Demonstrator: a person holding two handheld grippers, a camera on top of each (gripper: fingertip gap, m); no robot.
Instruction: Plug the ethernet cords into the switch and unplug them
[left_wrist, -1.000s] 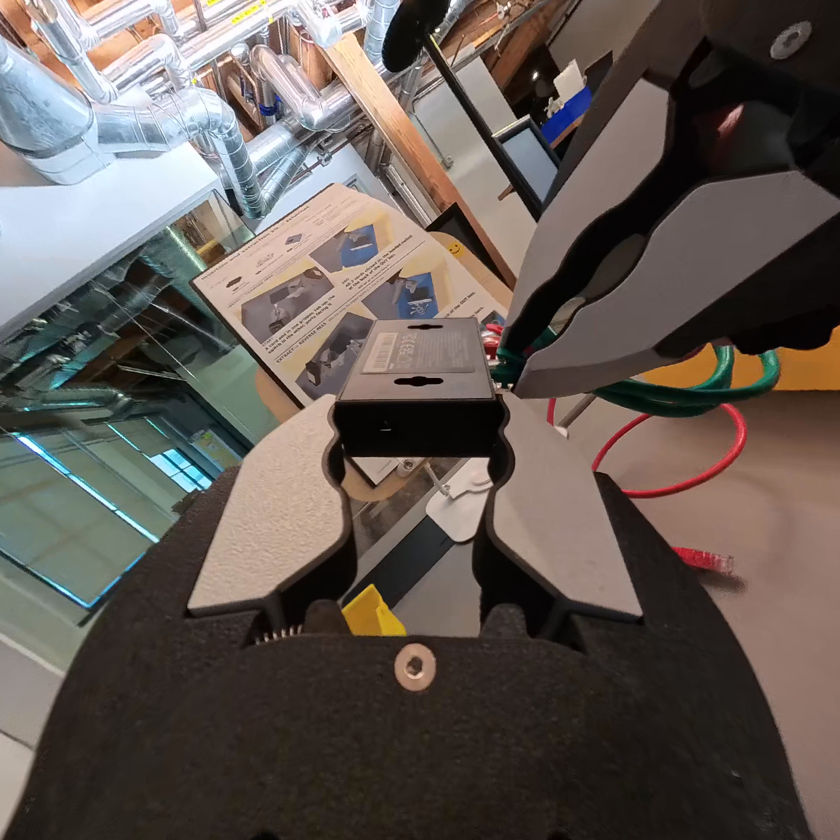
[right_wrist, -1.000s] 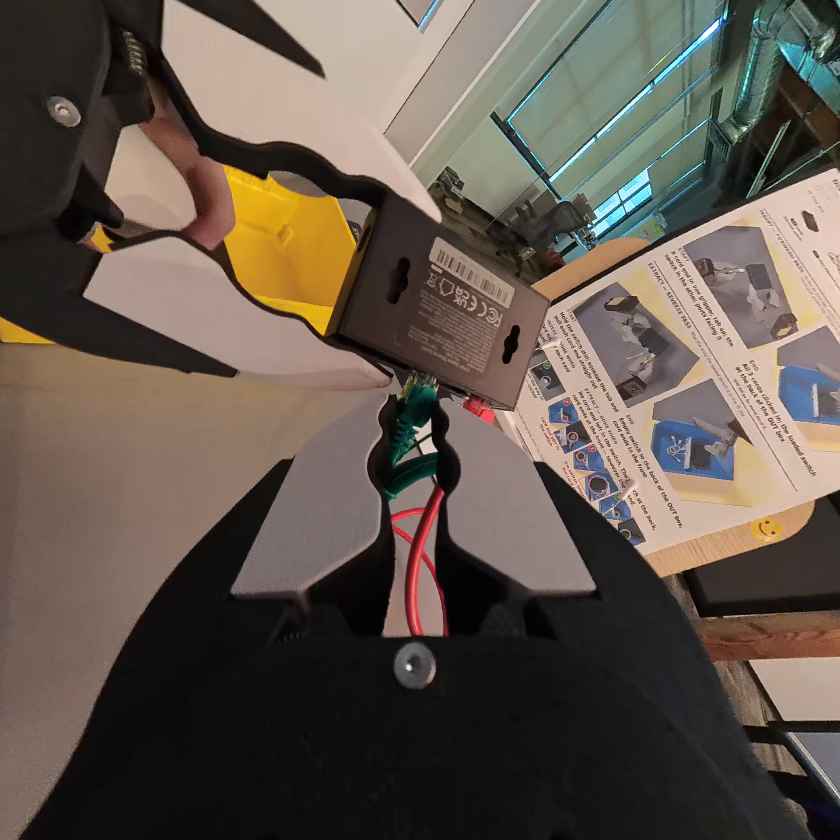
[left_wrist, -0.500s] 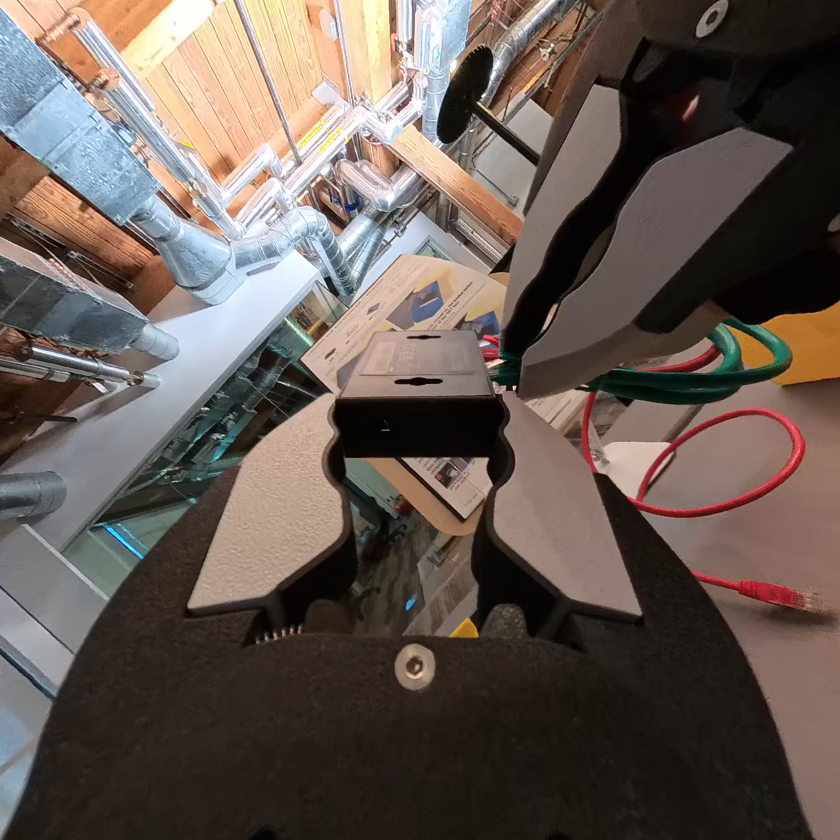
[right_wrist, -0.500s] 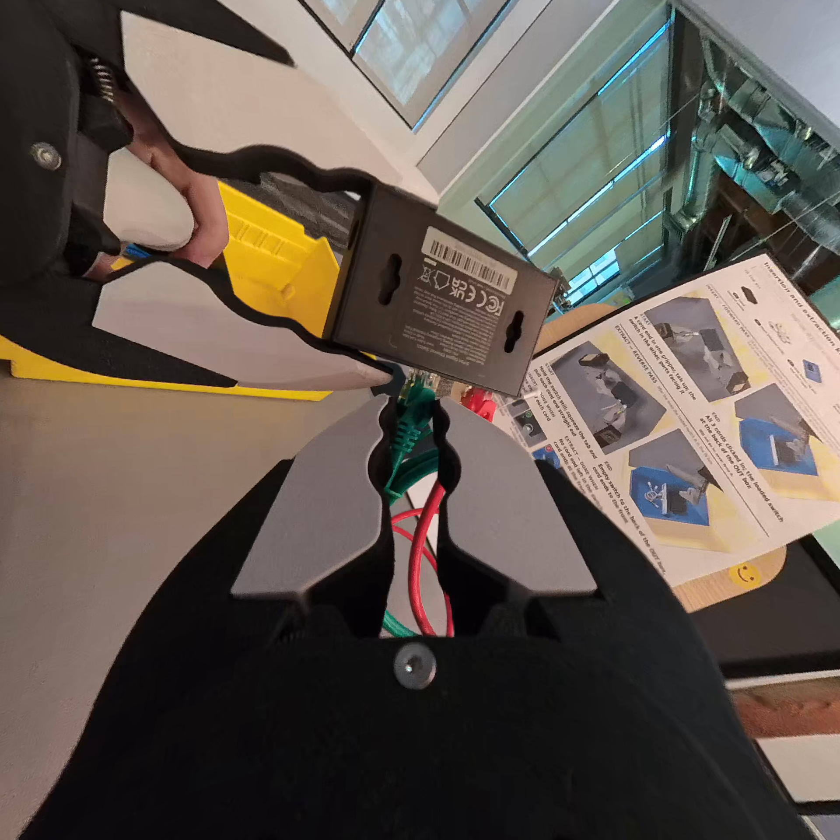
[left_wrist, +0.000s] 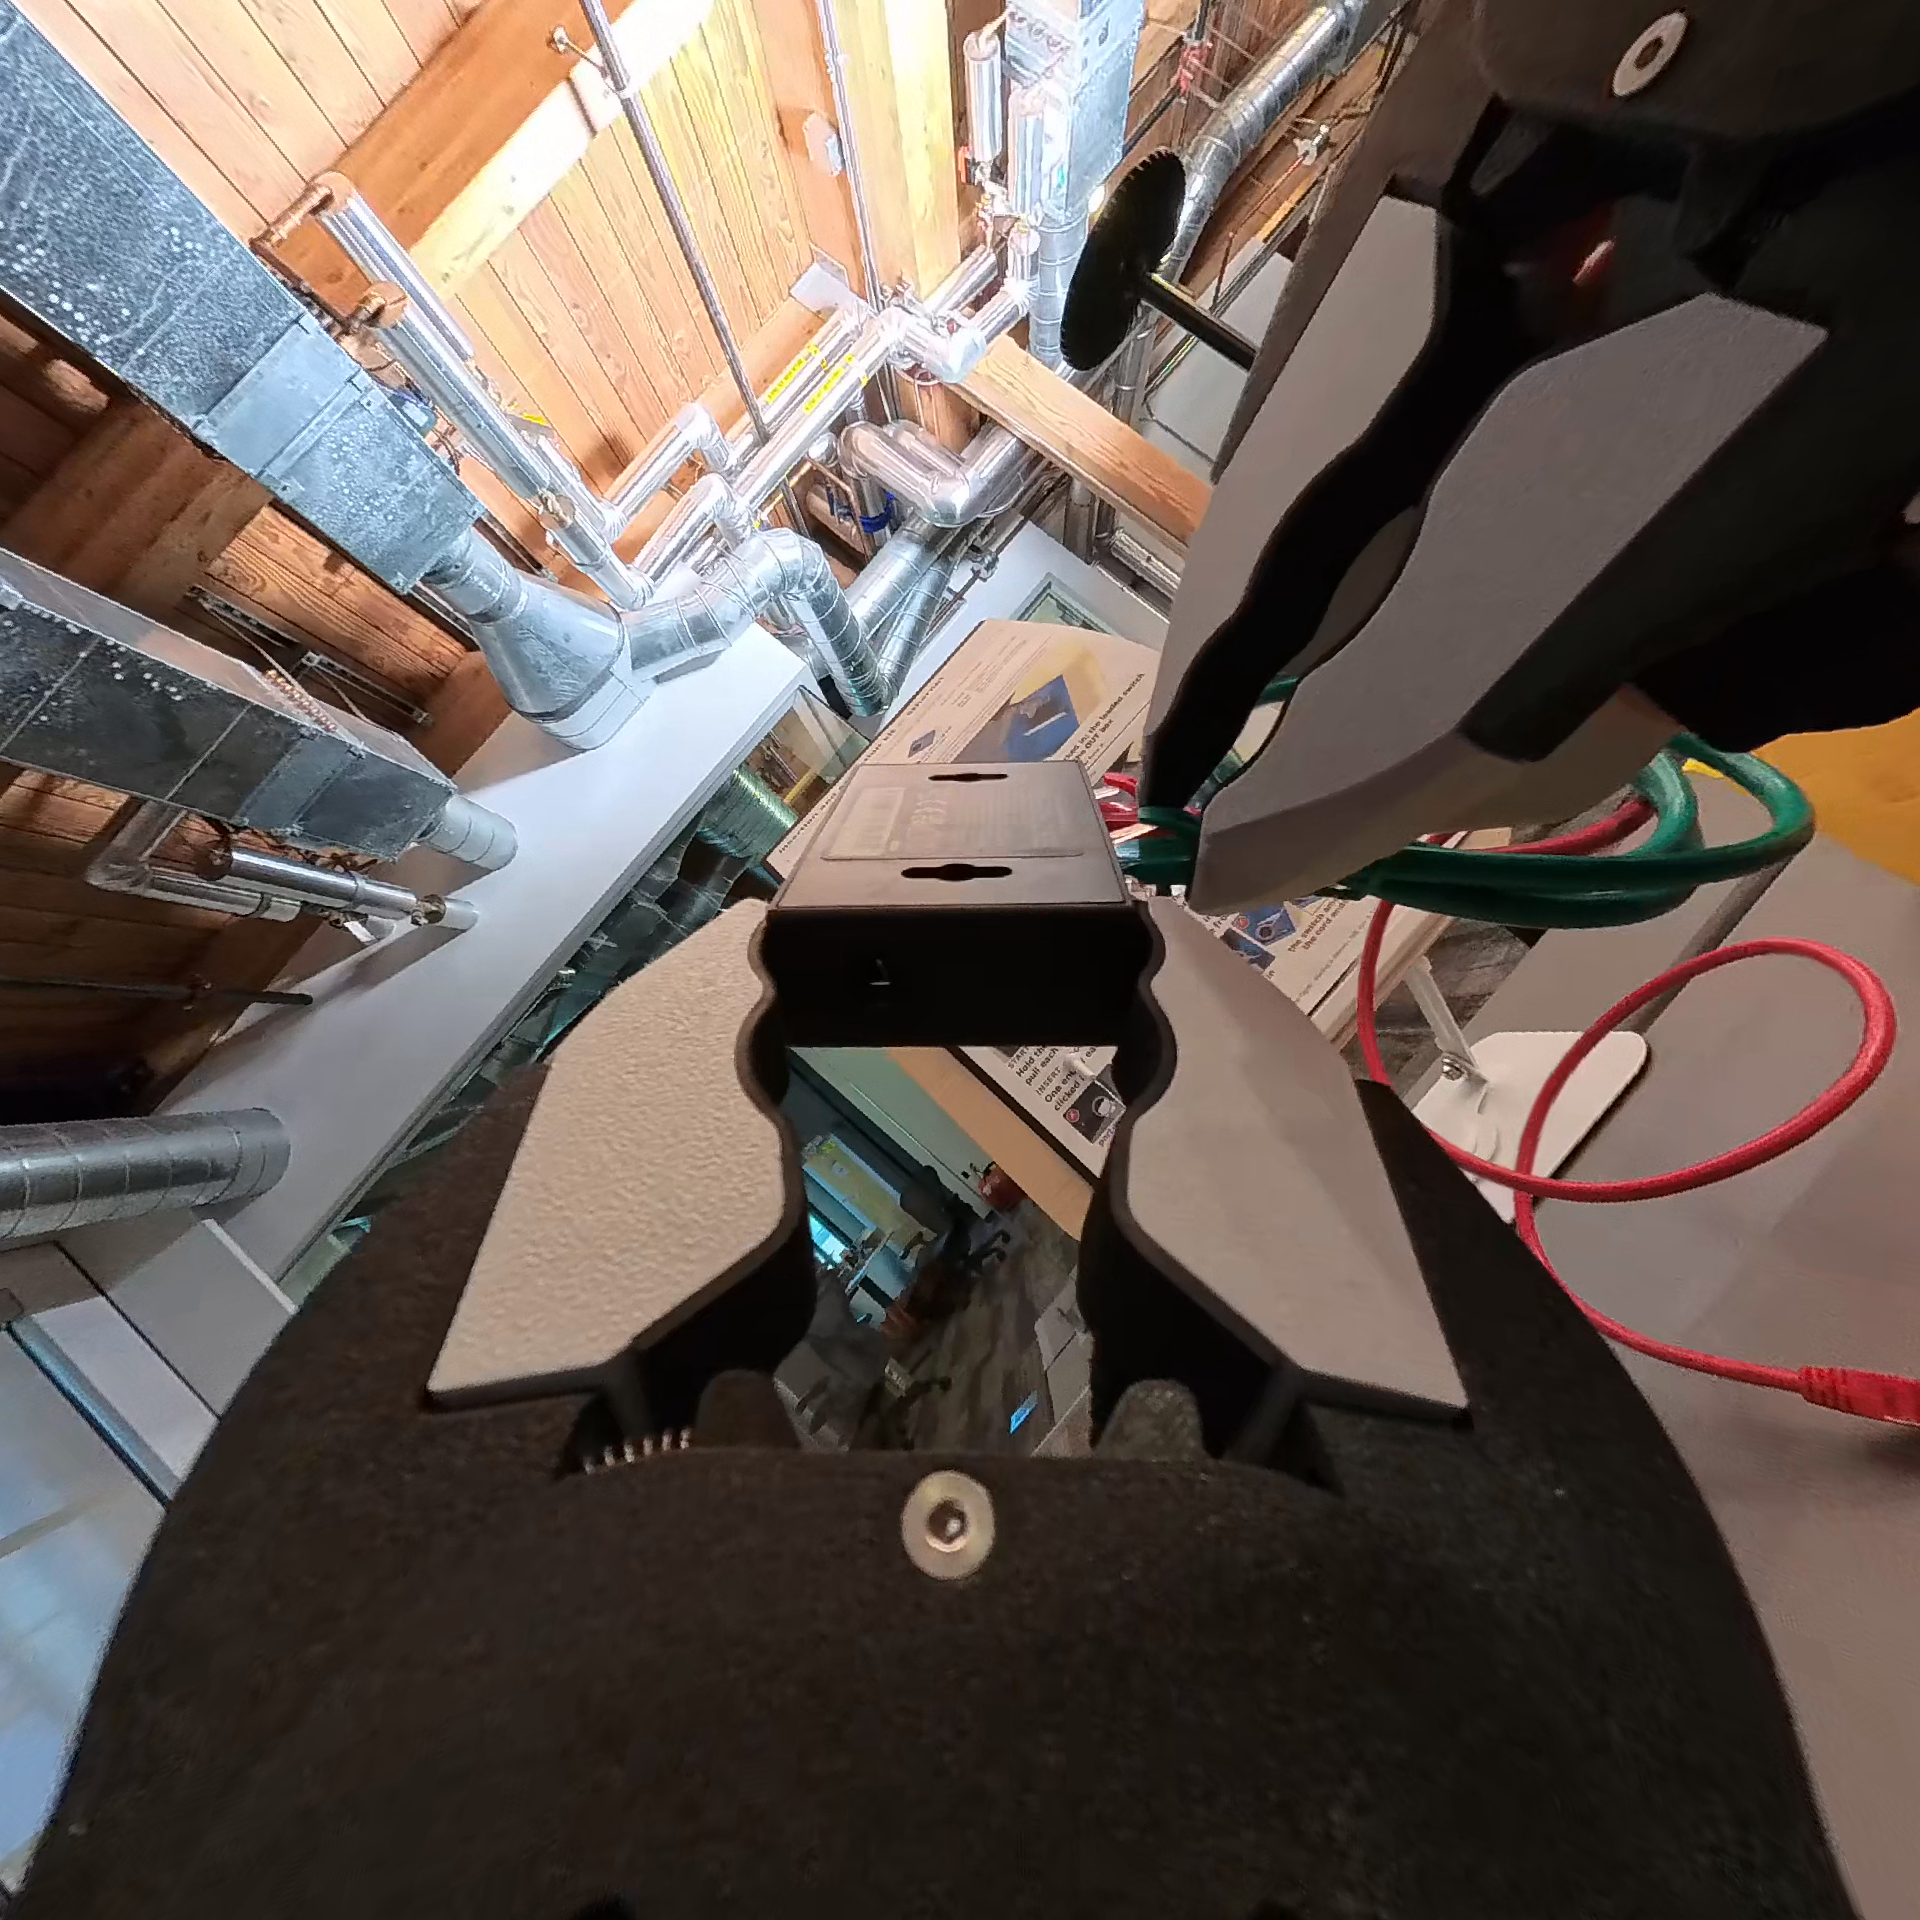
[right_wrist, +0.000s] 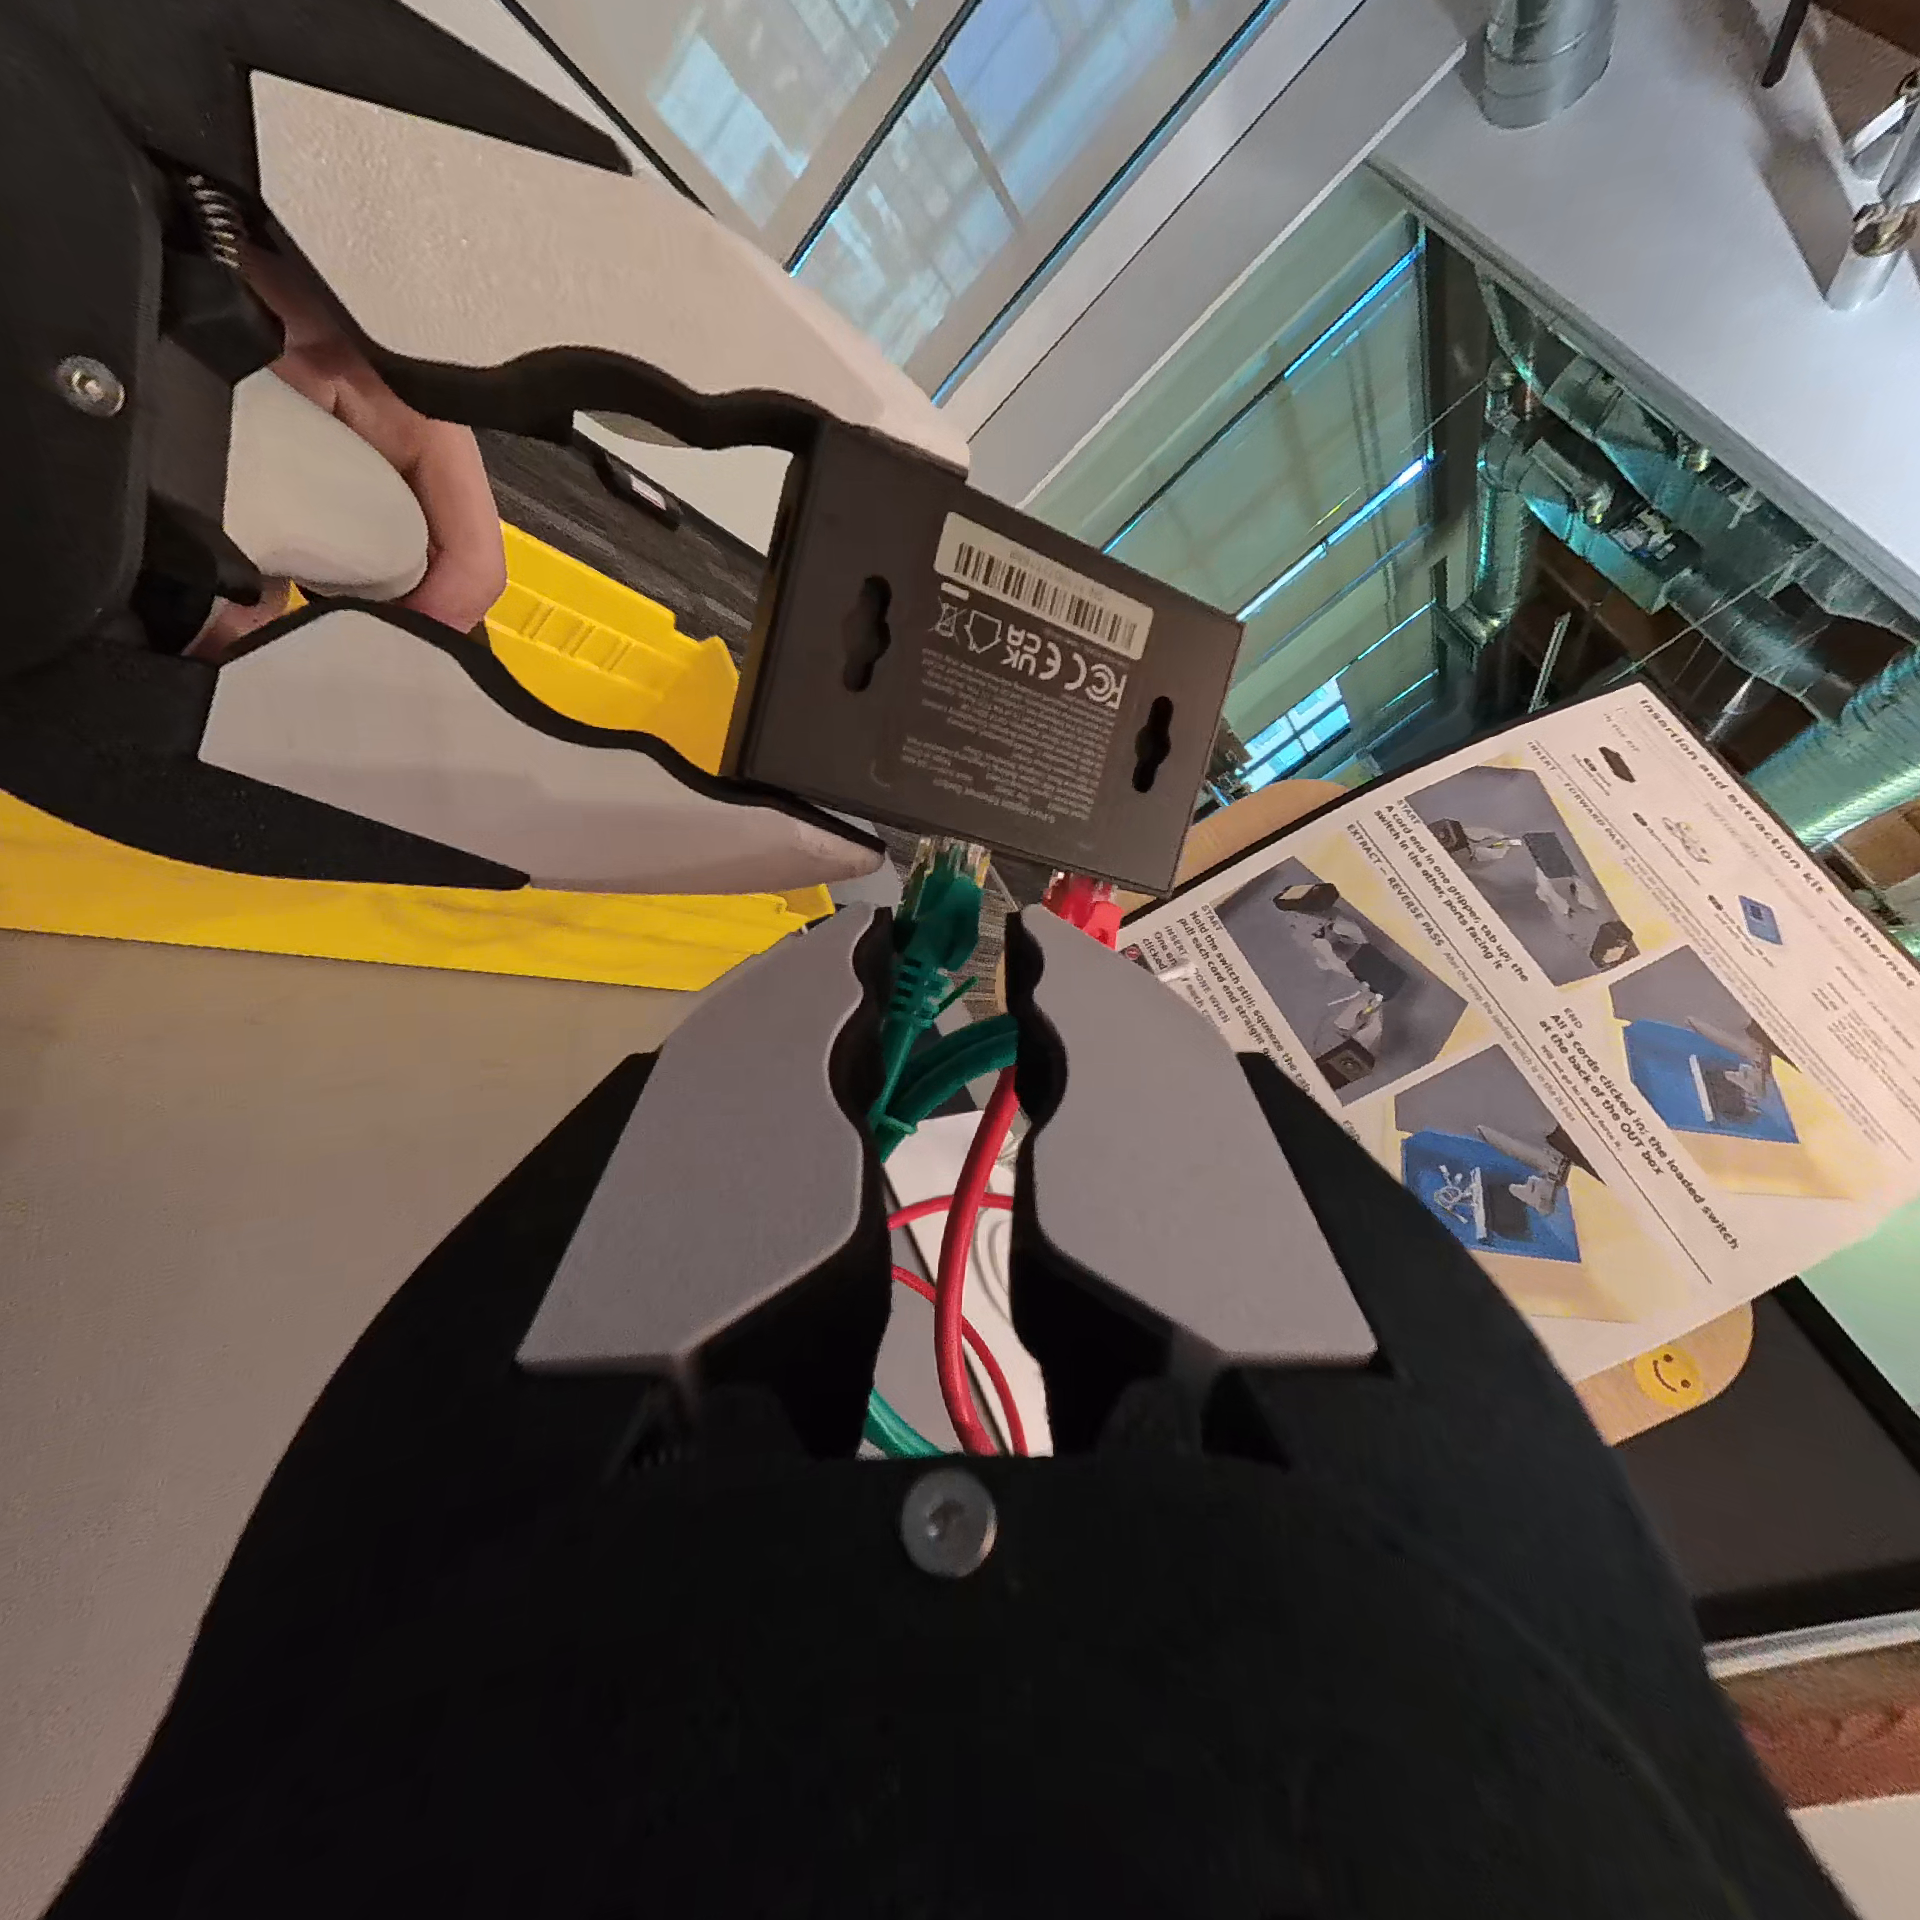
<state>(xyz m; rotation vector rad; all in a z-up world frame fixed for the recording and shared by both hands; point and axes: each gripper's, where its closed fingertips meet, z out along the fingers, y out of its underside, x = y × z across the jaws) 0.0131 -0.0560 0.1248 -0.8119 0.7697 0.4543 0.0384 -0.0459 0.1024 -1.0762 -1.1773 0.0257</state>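
Right wrist view, nearest first: right gripper (right_wrist: 945, 956), jaws narrowed to a slim gap with the green ethernet plug (right_wrist: 940, 909) between them; the pads look closed on its boot, though contact on both sides is not fully clear. The green plug sits in a port on the switch's lower face, at 12 o'clock from the fingertips. Red ethernet plug (right_wrist: 1081, 904) seated in the port next over, at 1 o'clock. Red cord (right_wrist: 961, 1247) and green cord trail back through the jaw gap.

Black network switch (right_wrist: 987, 675) held off the table, underside toward the camera, clamped across its end by the left gripper (left_wrist: 951, 977), jaws spread to the switch's width. Yellow bin (right_wrist: 613, 665) behind it at 10 o'clock; instruction sheet (right_wrist: 1558, 987) at 2 o'clock.

Left wrist view: a loose red plug (left_wrist: 1860, 1387) lies on the grey table (left_wrist: 1714, 1299) at 3 o'clock, unplugged.

Change over the last second: both grippers and the switch have tilted upward together, ceiling ducts now filling the left view; the grips are unchanged and the green plug has not moved out.

Judgement: this is repositioning only; the green cord's extraction is yet to come, needing the tab squeezed and a straight pull
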